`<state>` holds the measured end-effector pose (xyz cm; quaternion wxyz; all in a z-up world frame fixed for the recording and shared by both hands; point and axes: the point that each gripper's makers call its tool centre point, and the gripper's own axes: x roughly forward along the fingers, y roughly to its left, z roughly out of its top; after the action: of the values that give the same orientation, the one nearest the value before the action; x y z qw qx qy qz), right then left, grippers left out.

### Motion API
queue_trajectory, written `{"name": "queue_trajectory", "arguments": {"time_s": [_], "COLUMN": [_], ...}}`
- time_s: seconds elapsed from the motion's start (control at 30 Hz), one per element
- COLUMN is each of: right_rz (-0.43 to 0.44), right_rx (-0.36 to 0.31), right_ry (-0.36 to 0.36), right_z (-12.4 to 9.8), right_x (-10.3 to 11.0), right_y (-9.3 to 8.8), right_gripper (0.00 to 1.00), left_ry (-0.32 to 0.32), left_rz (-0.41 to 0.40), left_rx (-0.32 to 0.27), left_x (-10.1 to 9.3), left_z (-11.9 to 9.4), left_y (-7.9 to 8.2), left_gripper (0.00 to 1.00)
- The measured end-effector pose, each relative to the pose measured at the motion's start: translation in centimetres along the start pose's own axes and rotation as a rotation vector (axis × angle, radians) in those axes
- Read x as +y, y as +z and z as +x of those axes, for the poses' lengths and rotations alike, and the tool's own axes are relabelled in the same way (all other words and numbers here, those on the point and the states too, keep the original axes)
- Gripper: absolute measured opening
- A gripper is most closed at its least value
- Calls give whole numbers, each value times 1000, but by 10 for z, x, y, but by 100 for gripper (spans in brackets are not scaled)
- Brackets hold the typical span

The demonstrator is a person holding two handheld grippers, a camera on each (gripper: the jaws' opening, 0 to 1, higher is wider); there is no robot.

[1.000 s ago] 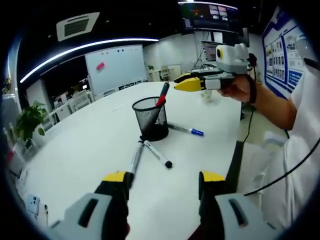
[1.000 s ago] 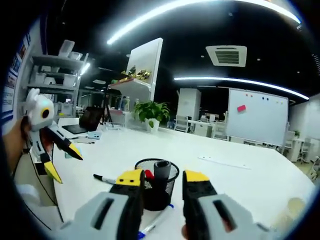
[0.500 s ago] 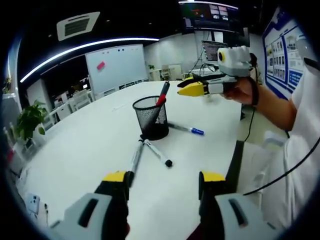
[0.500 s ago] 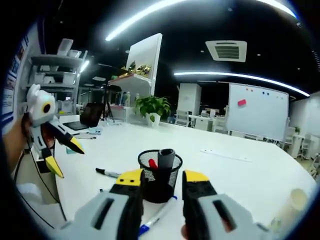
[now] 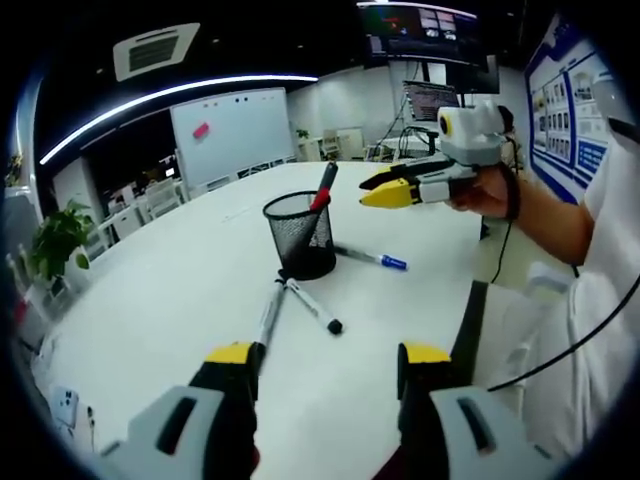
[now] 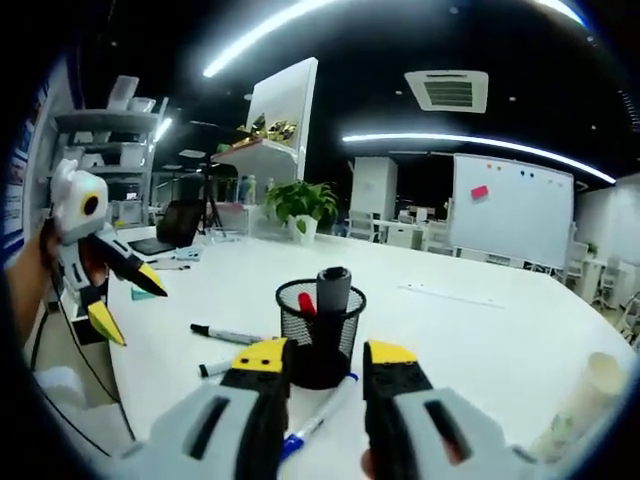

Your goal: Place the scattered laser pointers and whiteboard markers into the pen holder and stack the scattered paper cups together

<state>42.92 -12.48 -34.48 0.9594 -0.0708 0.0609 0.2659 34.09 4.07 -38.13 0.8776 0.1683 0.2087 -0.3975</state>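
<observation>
Here | white table [image 5: 180,300], office whiteboard [image 5: 230,135] behind | left hand-held gripper [image 5: 325,362] jaws apart | right hand-held gripper [image 6: 318,357] jaws apart

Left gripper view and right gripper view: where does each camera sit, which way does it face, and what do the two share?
Left gripper view: rides the left gripper, looking across the white table at the mesh pen holder; the right gripper enters from the right, held by a hand.
Right gripper view: rides the right gripper, facing the pen holder from the opposite side, paper cups at right; the left gripper shows at left.
Shared: pen holder, table, blue-capped marker, whiteboard.
</observation>
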Motion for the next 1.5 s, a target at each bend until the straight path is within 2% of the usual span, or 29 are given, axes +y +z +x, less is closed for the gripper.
{"name": "queue_trajectory", "arguments": {"time_s": [0.4, 0.67, 0.97, 1.5], "right_rz": [19, 30, 32, 32], "right_rx": [33, 42, 66, 94], "right_ry": [2, -22, -4, -23], "right_z": [0, -1, -2, -4], "right_x": [9, 6, 15, 13], "right_y": [-18, -25, -39, -51], "right_gripper": [29, 29, 29, 29], "left_ry": [0, -4, -4, -6], "left_rz": [-2, -1, 0, 1], "left_rx": [3, 3, 4, 2], "left_x": [0, -1, -2, -3], "left_z": [0, 1, 2, 1], "left_y": [-1, -1, 0, 0], "left_gripper": [57, 57, 57, 57]}}
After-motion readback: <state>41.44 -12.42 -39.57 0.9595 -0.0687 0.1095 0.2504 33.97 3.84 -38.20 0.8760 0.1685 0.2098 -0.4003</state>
